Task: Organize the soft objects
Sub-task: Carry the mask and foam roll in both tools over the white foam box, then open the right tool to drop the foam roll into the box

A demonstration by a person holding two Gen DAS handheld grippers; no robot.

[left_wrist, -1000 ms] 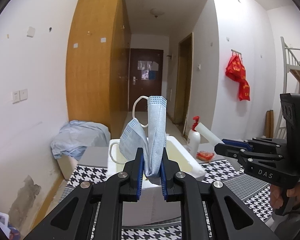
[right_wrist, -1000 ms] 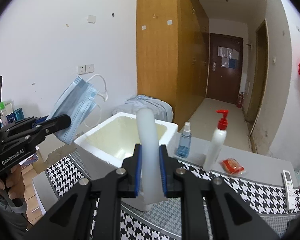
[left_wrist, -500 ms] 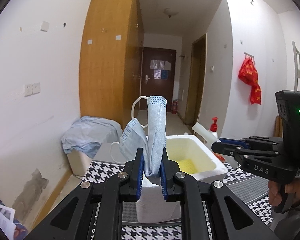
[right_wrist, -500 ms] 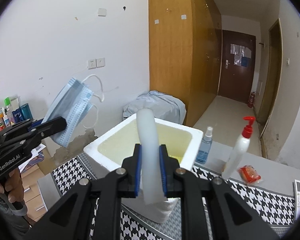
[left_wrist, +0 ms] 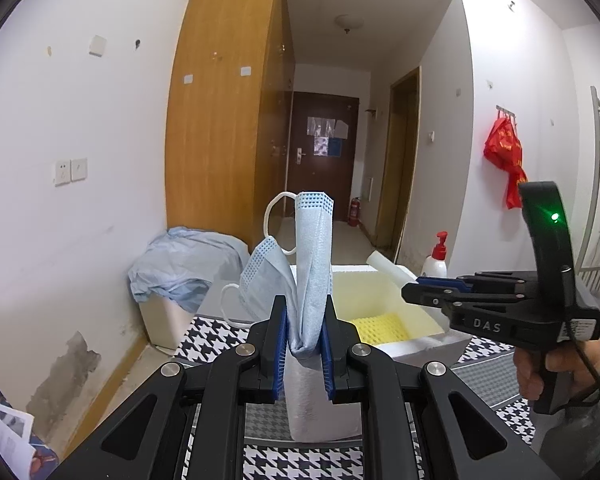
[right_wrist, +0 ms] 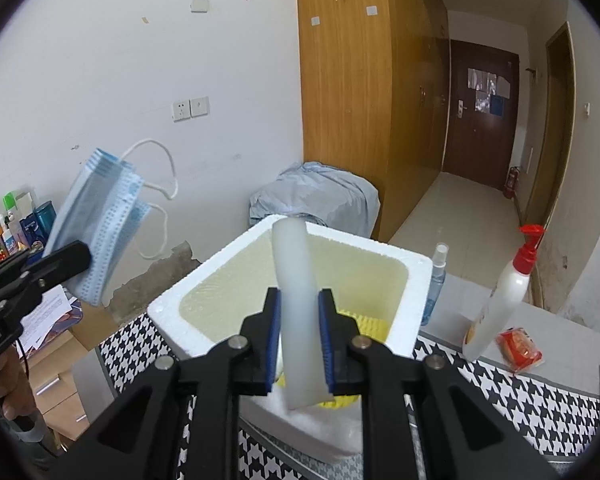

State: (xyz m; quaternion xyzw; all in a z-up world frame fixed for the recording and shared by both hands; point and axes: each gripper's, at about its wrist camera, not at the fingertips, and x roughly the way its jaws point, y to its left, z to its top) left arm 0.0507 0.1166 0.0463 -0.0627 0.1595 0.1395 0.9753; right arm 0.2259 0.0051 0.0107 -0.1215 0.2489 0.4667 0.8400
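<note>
Risk sits with the pale blue pleated face mask [left_wrist: 312, 276], pinched upright at frame centre by the closed left gripper [left_wrist: 304, 344]: its loose ear loops could snag the white foam box [right_wrist: 380, 248] rim. The right gripper [right_wrist: 300, 344] clamps a white foam tube [right_wrist: 296, 300] above the box, which may bounce out if released high.

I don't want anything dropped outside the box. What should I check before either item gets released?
1. Left tongs shut on the blue face mask: ok.
2. Right tongs shut on the white foam tube: ok.
3. Foam box open on top, no lid: ok.
4. Room inside beside the yellow sponge: ok.
5. Foam tube over the box opening: ok, judging by the right wrist view.
6. Face mask over the opening: cannot tell; in the right wrist view it appears left of the box.
</note>
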